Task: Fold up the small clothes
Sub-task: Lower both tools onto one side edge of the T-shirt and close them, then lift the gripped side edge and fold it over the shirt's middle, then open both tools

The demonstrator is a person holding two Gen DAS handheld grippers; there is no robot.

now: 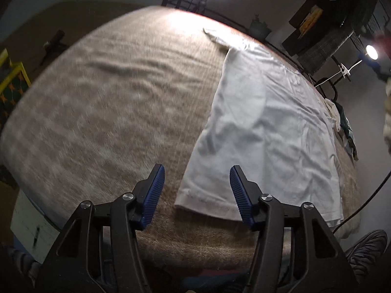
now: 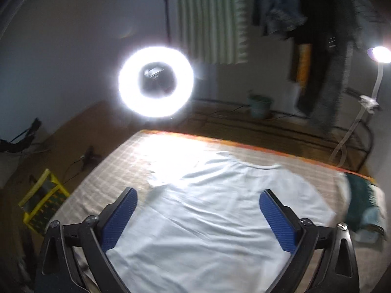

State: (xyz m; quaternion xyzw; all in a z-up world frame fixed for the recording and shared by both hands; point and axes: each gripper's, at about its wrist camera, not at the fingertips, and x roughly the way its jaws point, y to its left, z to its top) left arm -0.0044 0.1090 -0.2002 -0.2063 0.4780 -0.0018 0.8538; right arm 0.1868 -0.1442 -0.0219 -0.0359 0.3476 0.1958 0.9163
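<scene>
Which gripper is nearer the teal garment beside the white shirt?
Right. The right gripper hangs over the white shirt beside the teal garment; the left gripper is at the opposite hem corner.

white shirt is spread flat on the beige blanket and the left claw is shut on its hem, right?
Not quite: the left claw is open, holding nothing, as the left wrist view shows. The white shirt does lie spread on the beige blanket.

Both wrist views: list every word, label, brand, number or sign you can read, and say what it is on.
None can be read.
White T-shirt: plain, no print or tag visible.
Yellow-framed object on the floor: orange and green pattern, no legible letters.
Dark green garment at the table's right edge: pale marks, too blurred to read.
Both grippers: no markings visible.
</scene>
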